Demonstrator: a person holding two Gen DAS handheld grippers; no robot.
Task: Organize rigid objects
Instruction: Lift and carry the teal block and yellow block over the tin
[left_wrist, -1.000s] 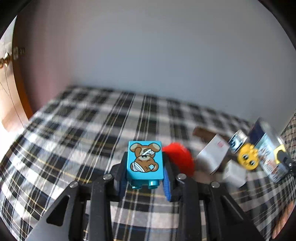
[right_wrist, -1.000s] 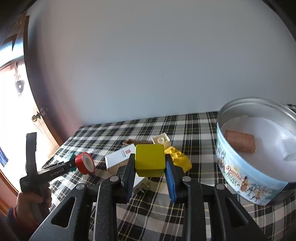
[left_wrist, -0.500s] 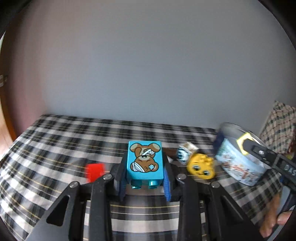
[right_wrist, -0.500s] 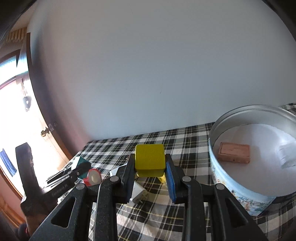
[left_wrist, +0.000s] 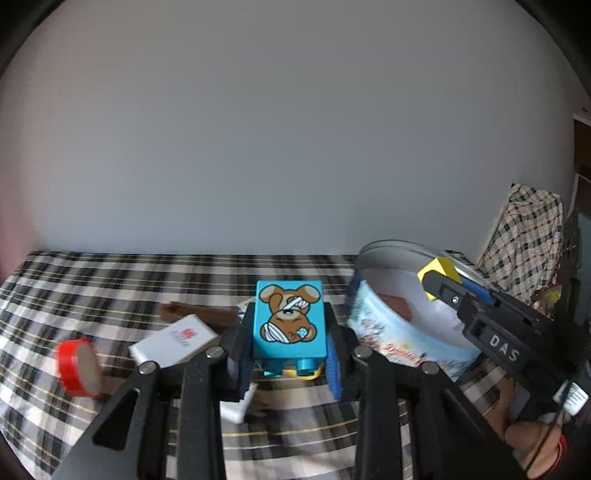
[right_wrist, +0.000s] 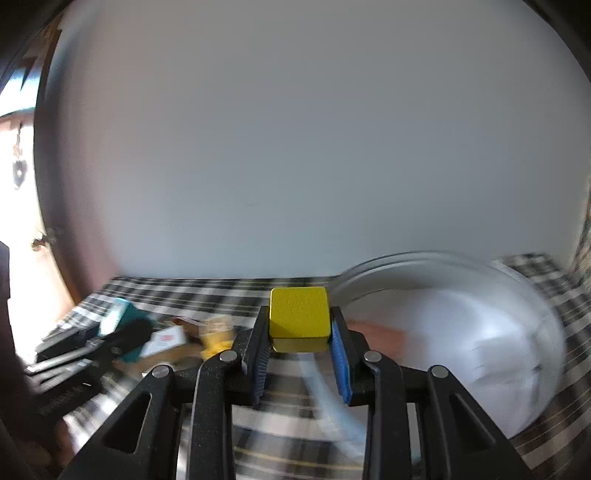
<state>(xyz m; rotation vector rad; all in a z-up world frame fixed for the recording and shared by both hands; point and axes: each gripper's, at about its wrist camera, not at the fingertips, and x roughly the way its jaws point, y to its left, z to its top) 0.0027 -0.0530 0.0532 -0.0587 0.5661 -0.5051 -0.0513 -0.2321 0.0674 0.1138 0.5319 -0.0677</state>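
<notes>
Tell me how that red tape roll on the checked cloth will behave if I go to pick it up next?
The red tape roll stands tilted on its edge, so a nudge would probably roll it or tip it flat. It looks small and rigid, likely light. Its curved rim may slip between flat pads; gripping across the flat faces seems safer.

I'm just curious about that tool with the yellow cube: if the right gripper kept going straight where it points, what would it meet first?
Probably the round metal tin. The right gripper, shut on the yellow cube, points at the tin's near rim on its left side, though blur makes depth uncertain.
</notes>
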